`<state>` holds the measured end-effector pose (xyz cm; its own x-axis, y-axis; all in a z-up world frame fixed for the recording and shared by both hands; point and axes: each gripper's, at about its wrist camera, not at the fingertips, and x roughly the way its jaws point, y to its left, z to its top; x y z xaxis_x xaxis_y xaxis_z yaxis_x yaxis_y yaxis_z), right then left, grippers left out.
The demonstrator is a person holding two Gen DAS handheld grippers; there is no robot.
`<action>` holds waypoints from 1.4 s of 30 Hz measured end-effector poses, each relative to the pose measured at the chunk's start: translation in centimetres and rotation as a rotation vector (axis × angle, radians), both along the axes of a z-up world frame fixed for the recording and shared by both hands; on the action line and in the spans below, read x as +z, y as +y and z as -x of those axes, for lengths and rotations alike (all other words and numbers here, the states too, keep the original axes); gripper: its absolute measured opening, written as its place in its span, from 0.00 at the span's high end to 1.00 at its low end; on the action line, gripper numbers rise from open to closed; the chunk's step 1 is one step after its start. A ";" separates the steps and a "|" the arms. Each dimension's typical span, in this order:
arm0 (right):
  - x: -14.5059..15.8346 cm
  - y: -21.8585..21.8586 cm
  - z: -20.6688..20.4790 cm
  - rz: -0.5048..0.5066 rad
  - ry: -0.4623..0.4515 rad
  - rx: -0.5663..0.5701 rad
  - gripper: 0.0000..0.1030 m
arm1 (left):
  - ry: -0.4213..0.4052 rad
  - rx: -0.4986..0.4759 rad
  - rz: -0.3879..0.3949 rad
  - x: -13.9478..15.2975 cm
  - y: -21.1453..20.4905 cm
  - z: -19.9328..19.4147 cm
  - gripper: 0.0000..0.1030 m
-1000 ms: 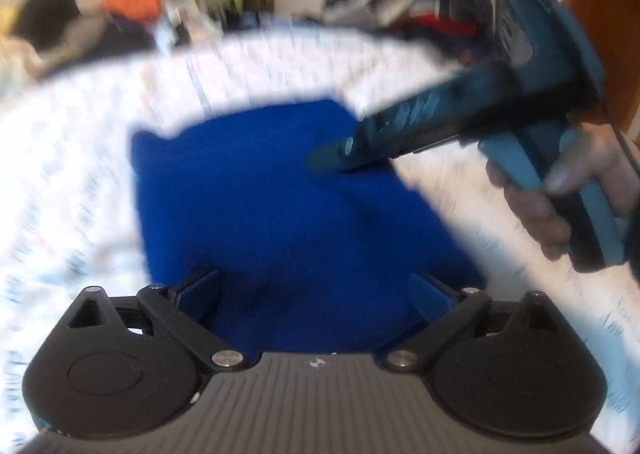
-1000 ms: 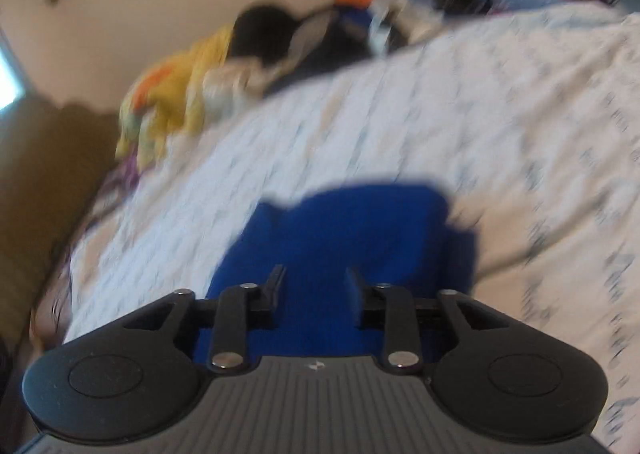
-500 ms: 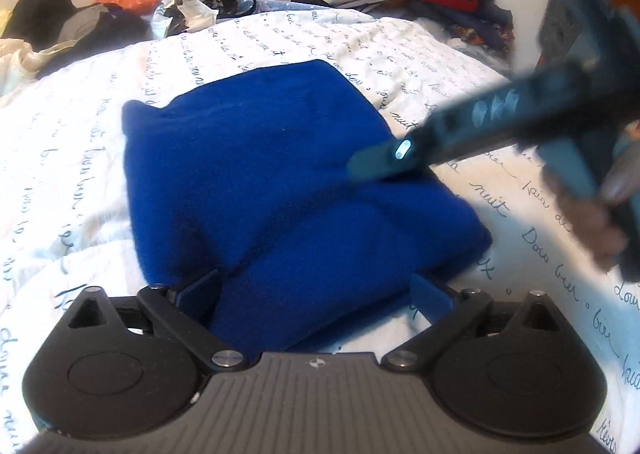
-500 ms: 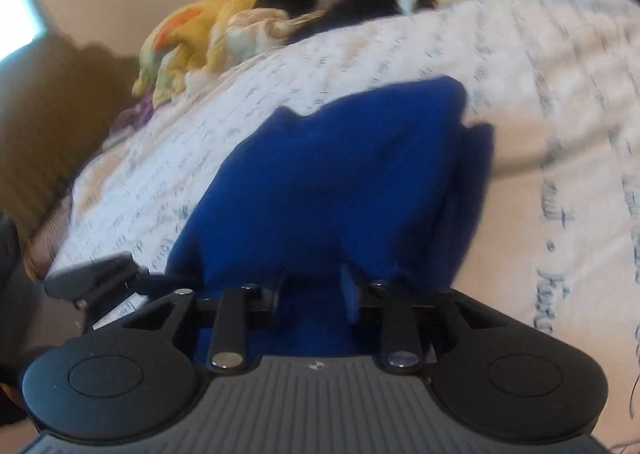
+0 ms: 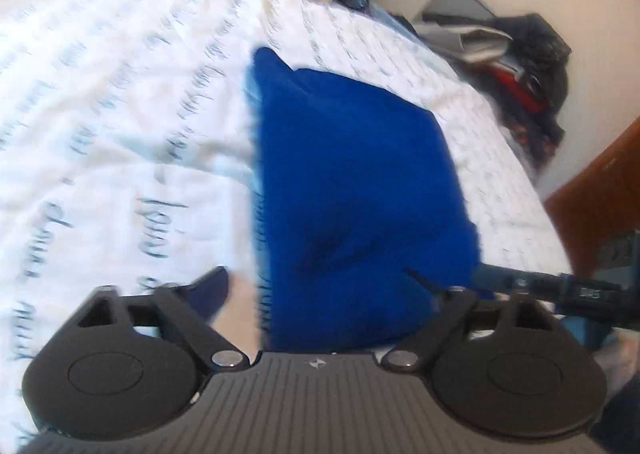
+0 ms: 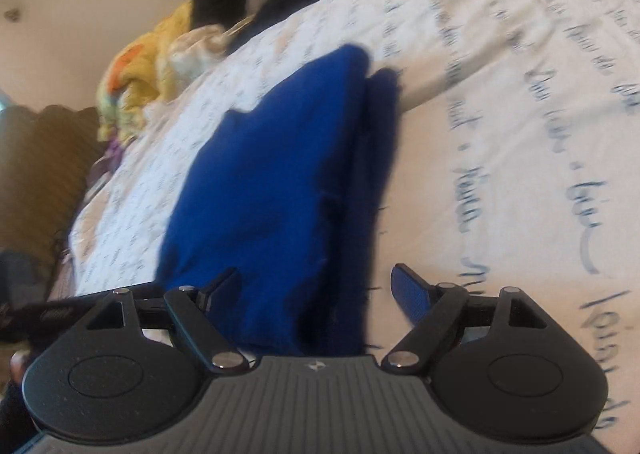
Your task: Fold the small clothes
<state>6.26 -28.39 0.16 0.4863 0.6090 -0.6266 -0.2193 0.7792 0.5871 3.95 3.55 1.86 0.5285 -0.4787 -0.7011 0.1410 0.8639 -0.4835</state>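
One blue garment [image 5: 352,189], folded, lies on bed sheet [image 5: 120,113] w/ script print. Left gripper [image 5: 320,286] fingers closing, cloth btwn them, not pinched. Right gripper [image 6: 316,286] fingers opening, straddling garment's near edge. Clothes pile [image 6: 160,61] at far bed edge; nothing blocking.

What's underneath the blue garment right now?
The blue garment lies on the white bedsheet printed with script. Its own lower layers and the sheet beneath are covered, so anything between them is hidden.
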 end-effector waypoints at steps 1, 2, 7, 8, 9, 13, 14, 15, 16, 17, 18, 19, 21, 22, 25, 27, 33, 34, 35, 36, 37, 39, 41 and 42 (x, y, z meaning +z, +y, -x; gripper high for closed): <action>0.1 0.4 -0.3 0.011 0.002 0.011 0.38 | 0.010 -0.013 0.003 0.1 -0.5 -0.2 0.56; 0.0 0.9 -0.8 0.030 0.023 0.030 0.65 | 0.026 -0.017 -0.018 0.1 -0.9 -0.5 0.85; 2.6 1.0 0.2 0.025 -0.034 0.062 0.88 | -0.070 0.009 -0.079 4.3 0.0 2.3 0.90; 4.0 0.8 1.4 0.002 -0.070 0.073 0.88 | -0.109 -0.017 -0.091 5.6 0.3 3.5 0.90; 5.1 0.7 2.6 -0.007 -0.095 0.085 0.88 | -0.135 -0.052 -0.106 6.5 0.6 4.8 0.90; 3.6 1.3 5.5 -0.002 -0.038 0.139 0.60 | -0.129 -0.139 -0.213 4.3 1.1 7.4 0.38; 2.7 1.1 5.3 0.025 -0.018 0.125 0.53 | -0.142 -0.092 -0.238 3.8 1.6 7.3 0.31; 2.2 0.5 4.8 0.026 -0.017 0.079 0.49 | -0.160 -0.053 -0.239 3.6 2.0 6.8 0.30; 2.1 -0.4 4.1 -0.004 -0.020 0.021 0.49 | -0.178 -0.037 -0.219 3.7 2.2 5.8 0.24; 2.2 -1.4 2.9 -0.057 -0.024 -0.041 0.46 | -0.194 -0.020 -0.203 3.8 2.4 4.6 0.16; 2.2 -2.2 1.6 -0.096 -0.028 -0.098 0.34 | -0.200 0.007 -0.206 3.8 2.2 3.2 0.15; 2.2 -2.7 0.2 -0.112 -0.037 -0.145 0.24 | -0.194 0.031 -0.212 4.0 1.8 1.0 0.16; 1.7 -2.5 -3.2 -0.086 -0.018 -0.181 0.24 | -0.163 0.059 -0.199 3.6 1.1 -3.5 0.16; 1.2 -2.1 -4.9 -0.079 0.014 -0.188 0.24 | -0.129 0.081 -0.209 3.1 0.8 -5.6 0.19; -0.1 -0.5 -8.5 -0.048 0.011 -0.187 0.26 | -0.100 0.104 -0.269 1.5 -0.6 -10.4 0.34; -0.2 1.0 -10.1 0.006 -0.013 -0.160 0.81 | -0.162 0.058 -0.354 1.7 -2.1 -11.1 0.86; 0.3 7.8 -6.0 0.547 -0.493 0.063 0.88 | -0.580 0.010 -0.772 0.7 -7.4 -5.0 0.86; -0.4 7.2 -5.9 0.532 -0.515 0.043 0.82 | -0.553 -0.005 -0.797 -0.2 -7.4 -5.0 0.85; -0.3 6.1 -6.1 0.472 -0.499 0.015 0.77 | -0.533 0.006 -0.800 -0.7 -7.1 -4.7 0.83; 0.3 5.0 -6.8 0.410 -0.430 -0.021 0.63 | -0.530 0.038 -0.776 -0.5 -6.4 -4.2 0.82; 1.0 3.8 -7.4 0.335 -0.364 -0.063 0.49 | -0.524 0.061 -0.730 0.2 -5.6 -3.5 0.82; 2.3 1.4 -8.2 0.154 -0.316 -0.141 0.40 | -0.507 0.089 -0.581 2.0 -4.3 -2.8 0.69; 3.4 0.1 -10.2 0.023 -0.304 -0.167 0.40 | -0.514 0.068 -0.467 3.5 -4.5 -3.0 0.46; 3.6 0.2 -11.6 0.045 -0.281 -0.181 0.40 | -0.503 0.043 -0.445 3.8 -5.1 -3.5 0.42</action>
<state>17.90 -28.14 3.76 0.7413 0.4722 -0.4769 -0.2236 0.8438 0.4879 7.42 -1.56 5.62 0.8543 -0.1728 -0.4901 0.2175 0.9754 0.0352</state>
